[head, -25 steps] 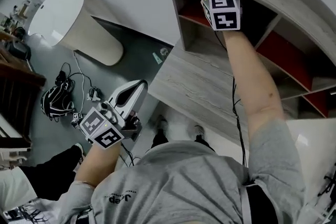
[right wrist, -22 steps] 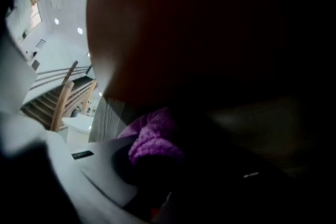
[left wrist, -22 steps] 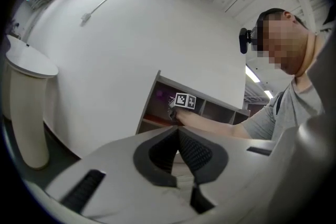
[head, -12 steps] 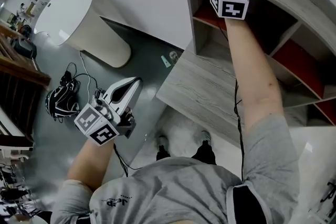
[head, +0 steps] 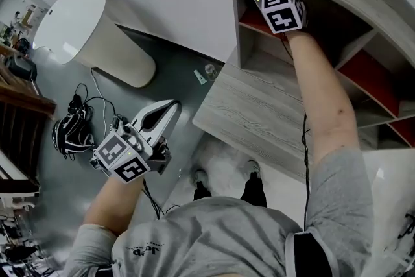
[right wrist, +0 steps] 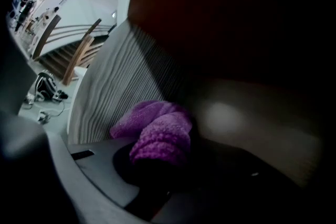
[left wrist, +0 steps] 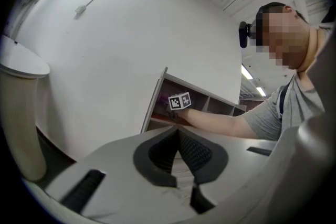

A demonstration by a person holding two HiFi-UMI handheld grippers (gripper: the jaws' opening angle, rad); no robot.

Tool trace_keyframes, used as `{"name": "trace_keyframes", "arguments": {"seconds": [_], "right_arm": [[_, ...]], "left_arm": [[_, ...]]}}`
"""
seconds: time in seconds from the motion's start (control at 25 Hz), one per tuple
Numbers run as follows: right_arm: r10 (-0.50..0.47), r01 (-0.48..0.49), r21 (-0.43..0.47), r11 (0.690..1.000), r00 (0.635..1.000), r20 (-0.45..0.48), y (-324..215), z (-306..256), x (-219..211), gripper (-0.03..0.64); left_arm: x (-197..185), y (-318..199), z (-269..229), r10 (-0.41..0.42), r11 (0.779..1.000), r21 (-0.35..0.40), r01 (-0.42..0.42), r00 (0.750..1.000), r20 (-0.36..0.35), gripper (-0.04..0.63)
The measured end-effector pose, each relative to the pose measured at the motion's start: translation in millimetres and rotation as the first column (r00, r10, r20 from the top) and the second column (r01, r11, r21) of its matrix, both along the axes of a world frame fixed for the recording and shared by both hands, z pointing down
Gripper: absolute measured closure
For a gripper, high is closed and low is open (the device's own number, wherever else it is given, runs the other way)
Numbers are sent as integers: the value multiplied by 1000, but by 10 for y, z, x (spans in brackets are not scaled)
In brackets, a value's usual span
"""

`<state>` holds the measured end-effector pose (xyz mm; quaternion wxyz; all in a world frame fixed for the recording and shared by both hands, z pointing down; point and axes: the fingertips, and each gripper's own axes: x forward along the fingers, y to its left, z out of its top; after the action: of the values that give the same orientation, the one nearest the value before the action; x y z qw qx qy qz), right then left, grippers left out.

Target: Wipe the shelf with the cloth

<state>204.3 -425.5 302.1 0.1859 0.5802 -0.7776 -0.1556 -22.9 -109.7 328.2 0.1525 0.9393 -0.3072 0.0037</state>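
Purple fluffy cloth [right wrist: 157, 134] — clamped by the right gripper [right wrist: 157, 162] — lies at the left edge of the grey wood-grain shelf [right wrist: 118, 76]. Left gripper [left wrist: 181, 160]: jaws closed, empty.

Overhead, afar, inside: shelf [head: 272, 100] in all views

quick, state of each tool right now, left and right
Left tool: closed, nothing between its jaws.
Right tool: closed on the purple cloth.
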Motion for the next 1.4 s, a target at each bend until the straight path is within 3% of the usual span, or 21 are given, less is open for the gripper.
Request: {"name": "trace_keyframes", "arguments": {"seconds": [0.16,0.32,0.44,0.56,0.64,0.72,0.84,0.96,1.08,1.16,1.28,1.4], "right_arm": [[-62,35,-221,975,991,-117,-23,445,-54,552],[-127,3,-410,912,953,-276,-36,732,-29,552],[-133,-24,-444,896,938,-319,-48,799,-27,552],[-139,4,-454,891,955,-263,-4,798,-31,554],[-118,60,-391,919,985,-127,74,607,-2,554],[-109,124,-253,959,991,75,191,226,32,552],[-180,200,-29,979,927,328,395,-312,3,552],[-283,248,138,959,848,448,533,-685,-107,552],[-343,283,194,939,780,523,550,-810,-230,552],[-333,281,179,943,772,542,494,-798,-260,552],[-316,284,141,948,807,499,449,-750,-279,549],[-319,305,99,947,868,381,456,-650,-333,551]], "left_arm": [[37,12,36,30,999,-11,-30,1000,-10,570],[85,-13,6,40,999,-9,-40,999,-21,571],[104,-7,-19,44,999,-2,-44,999,-24,571],[102,-13,-47,39,999,3,-39,999,-25,570],[93,-3,-63,36,999,3,-36,999,-26,571],[84,9,-71,36,999,3,-36,999,-20,570],[75,13,-90,31,999,6,-31,999,-17,571],[95,11,-120,35,999,11,-35,999,-21,571],[121,38,-133,45,999,15,-45,999,-16,569],[118,49,-135,45,999,18,-44,999,-15,570],[81,43,-139,40,999,16,-40,999,-20,571],[65,35,-121,38,999,8,-38,999,-24,570]]}}
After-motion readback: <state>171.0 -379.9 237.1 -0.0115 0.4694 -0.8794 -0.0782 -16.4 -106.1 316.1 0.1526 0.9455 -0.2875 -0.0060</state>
